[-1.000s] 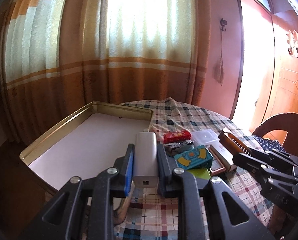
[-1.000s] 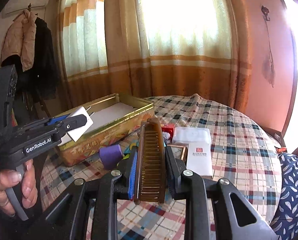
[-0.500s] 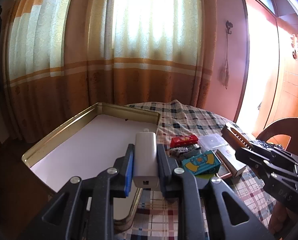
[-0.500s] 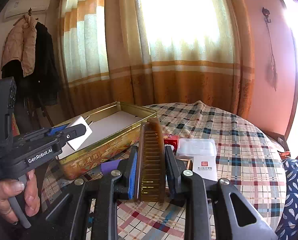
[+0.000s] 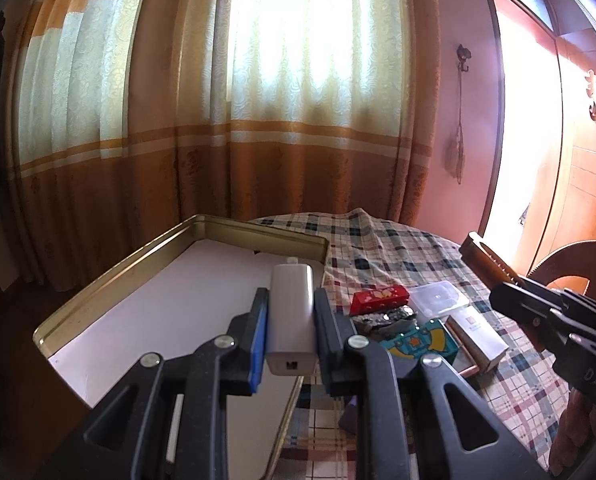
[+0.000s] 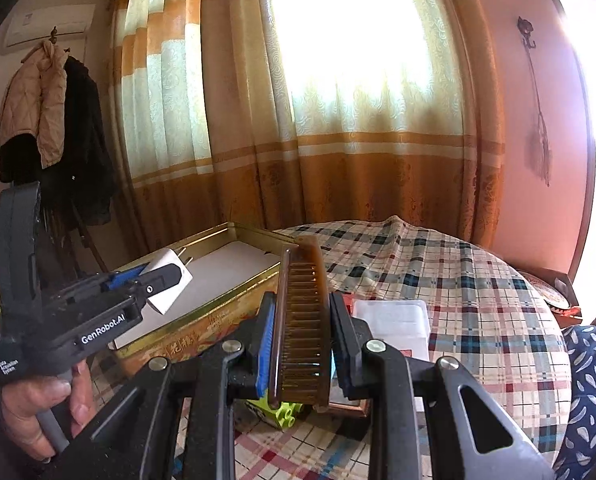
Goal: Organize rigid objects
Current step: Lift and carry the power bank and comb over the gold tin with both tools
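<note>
My left gripper [image 5: 290, 304] is shut on a white charger plug [image 5: 291, 312], held over the near right part of the gold tin box [image 5: 117, 272] with its white lining. From the right wrist view the same charger [image 6: 169, 284] shows with its prongs pointing toward the tin [image 6: 201, 320]. My right gripper [image 6: 300, 312] is shut on a brown comb [image 6: 304, 320], held above the checked table; the comb [image 5: 490, 264] also appears at the right edge of the left wrist view.
On the checked tablecloth [image 5: 398, 248] right of the tin lie a red box [image 5: 380, 298], a clear plastic case [image 5: 440, 298], a teal box [image 5: 422, 344], a white-and-pink box [image 5: 478, 338] and a green toy [image 6: 275, 416]. A hand [image 6: 37, 412] holds the left gripper. Curtains hang behind.
Both wrist views have tilted up a little, so the table and tin sit lower in frame. Both grips are unchanged.
</note>
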